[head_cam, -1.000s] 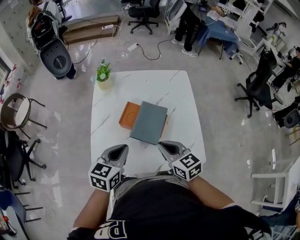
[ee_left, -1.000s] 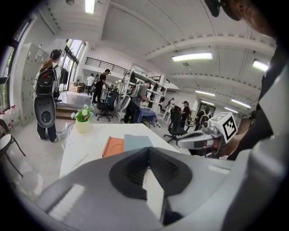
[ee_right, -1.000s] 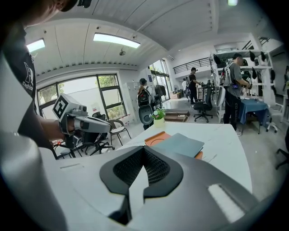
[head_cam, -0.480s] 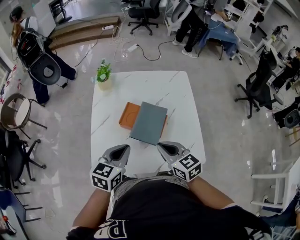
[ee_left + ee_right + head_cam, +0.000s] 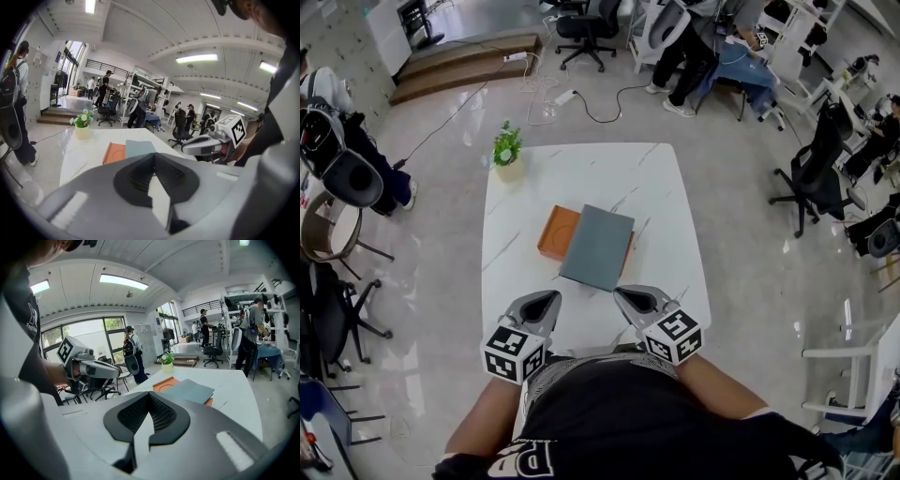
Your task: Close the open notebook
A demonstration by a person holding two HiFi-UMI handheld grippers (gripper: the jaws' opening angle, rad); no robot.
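The left claw [image 5: 549, 298] is pressed together, its ribbed pads meeting with nothing between them. The right claw [image 5: 622, 292] is likewise closed and empty. Both are held side by side over the near edge of the white marbled tabletop [image 5: 609, 173], close to the person's body, tips pointing away and slightly toward each other.

Ahead of them, near the middle of the tabletop, lies the notebook [image 5: 598, 246]. It is flat, with a grey cover facing up and no pages showing. It is turned at a slight angle, and its near edge sits just beyond the right claw's tip and a little farther from the left claw. Neither claw touches it.

The notebook rests partly on a flat orange board [image 5: 557, 231], which sticks out at its far left side and peeks out along its right edge. At the far left corner of the tabletop, well apart from the notebook, stands a small potted plant [image 5: 507, 150]. Office chairs and people occupy the floor around the tabletop.
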